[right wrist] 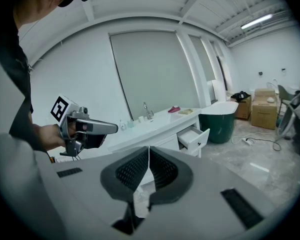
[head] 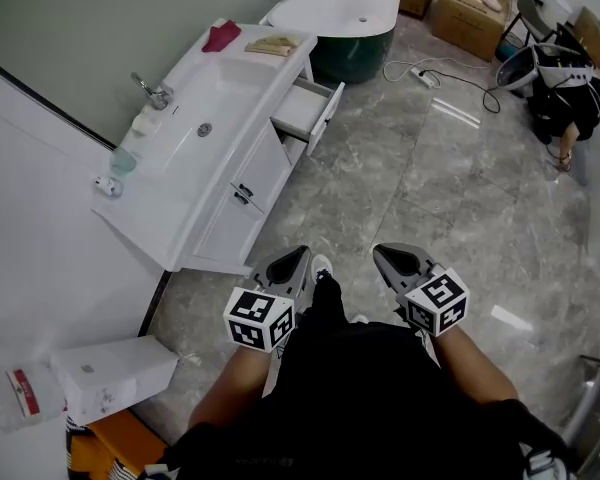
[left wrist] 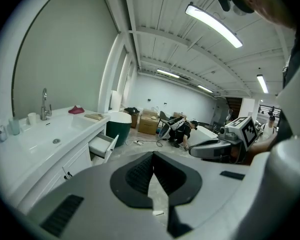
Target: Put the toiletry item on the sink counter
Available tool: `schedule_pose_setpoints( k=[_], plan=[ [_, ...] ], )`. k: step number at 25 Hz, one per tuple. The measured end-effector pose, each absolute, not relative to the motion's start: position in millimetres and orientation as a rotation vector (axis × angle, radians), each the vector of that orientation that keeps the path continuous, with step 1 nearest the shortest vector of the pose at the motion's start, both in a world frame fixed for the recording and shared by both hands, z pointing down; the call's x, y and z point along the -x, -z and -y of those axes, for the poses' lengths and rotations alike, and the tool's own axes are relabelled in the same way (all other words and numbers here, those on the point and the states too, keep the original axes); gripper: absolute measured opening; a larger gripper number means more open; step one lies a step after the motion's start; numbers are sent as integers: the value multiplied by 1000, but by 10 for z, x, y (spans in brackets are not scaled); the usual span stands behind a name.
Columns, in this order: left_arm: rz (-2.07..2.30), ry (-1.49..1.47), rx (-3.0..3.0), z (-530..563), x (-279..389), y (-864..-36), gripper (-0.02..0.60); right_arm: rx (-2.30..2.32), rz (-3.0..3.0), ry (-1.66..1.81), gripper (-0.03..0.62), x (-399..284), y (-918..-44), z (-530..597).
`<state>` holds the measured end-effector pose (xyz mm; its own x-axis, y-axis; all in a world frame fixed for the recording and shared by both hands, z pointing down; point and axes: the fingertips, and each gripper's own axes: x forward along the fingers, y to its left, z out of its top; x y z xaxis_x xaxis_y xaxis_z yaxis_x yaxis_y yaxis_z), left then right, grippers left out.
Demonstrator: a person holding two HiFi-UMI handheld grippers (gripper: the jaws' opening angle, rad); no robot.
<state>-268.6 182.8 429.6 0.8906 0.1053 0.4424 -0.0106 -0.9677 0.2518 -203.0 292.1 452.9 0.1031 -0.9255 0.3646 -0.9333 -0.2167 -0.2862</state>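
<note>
Fingers of the left gripper are pressed together tip to tip with nothing between them. The right gripper is the same, closed and empty. Both are held low in front of the person, side by side over the grey marbled floor, each carrying a cube of black-and-white square markers.

The white vanity table stands well apart to the left, with a chrome faucet behind its basin. At its near end, close together, are a small pale toiletry bottle and a greenish tumbler, with a white cup beside the faucet. At the far end lie a dark red item and a flat tan item. One drawer below that end is pulled open.

Beyond is a white-and-green bathtub, a power strip with its cable, and cardboard boxes.

A white box sits at lower left beside a packet with a red label, its print too small to read.
</note>
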Motion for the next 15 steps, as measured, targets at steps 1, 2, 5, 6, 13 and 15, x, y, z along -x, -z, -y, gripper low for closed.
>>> schedule_pose_setpoints(
  k=[1, 2, 5, 6, 13, 15],
  plan=[
    [-78, -676, -2814, -1756, 2600, -4285, 5, -2328, 1947, -747, 5, 1947, -4524, -2860],
    [-84, -675, -2816, -1684, 2516, -4276, 6, -2334, 1938, -749, 5, 1868, -4523, -2799],
    [-92, -666, -2823, -1433, 2275, -4235, 5, -2338, 1920, -752, 5, 1645, -4520, -2595],
    [-91, -665, -2826, -1333, 2200, -4224, 6, -2338, 1915, -753, 5, 1573, -4516, -2511],
    [-112, -662, -2837, -708, 1764, -4164, 6, -2352, 1890, -747, 5, 1127, -4439, -1891],
    [-112, -651, -2845, -519, 1666, -4148, 6, -2356, 1881, -748, 5, 1017, -4436, -1719]
  ],
)
